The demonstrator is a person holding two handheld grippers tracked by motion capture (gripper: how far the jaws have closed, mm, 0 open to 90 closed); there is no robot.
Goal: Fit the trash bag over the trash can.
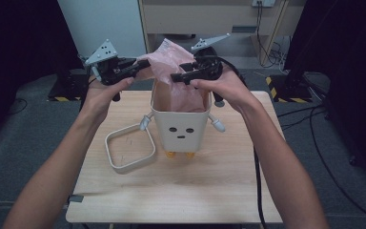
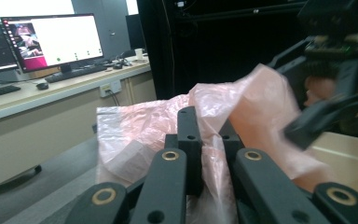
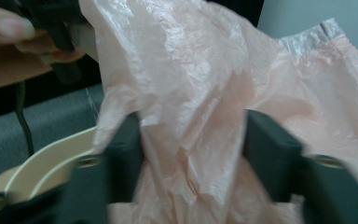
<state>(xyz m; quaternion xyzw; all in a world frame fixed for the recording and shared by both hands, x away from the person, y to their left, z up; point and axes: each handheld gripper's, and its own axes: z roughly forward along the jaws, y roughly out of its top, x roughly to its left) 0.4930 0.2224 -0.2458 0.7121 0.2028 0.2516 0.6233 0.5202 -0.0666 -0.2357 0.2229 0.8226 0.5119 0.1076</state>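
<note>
A crumpled pink plastic bag (image 1: 171,55) rises out of a cream bin (image 1: 178,129) that has a face and small arms, at the middle of the wooden table (image 1: 171,191). My left gripper (image 1: 145,65) comes at the bag from the left. In the left gripper view its jaws (image 2: 207,126) stand close together, pinching a fold of the bag (image 2: 140,126). My right gripper (image 1: 175,76) is over the bin's right side. In the right gripper view its jaws (image 3: 191,135) stand wide apart, with loose bag film (image 3: 205,70) between them and no pad pressing on it.
A cream square ring frame (image 1: 124,168) lies on the table left of the bin. The bin's rim (image 3: 42,165) curves below the right gripper's left jaw. Black cables trail off the table's right side (image 1: 256,167). Desks with monitors (image 2: 51,37) stand behind.
</note>
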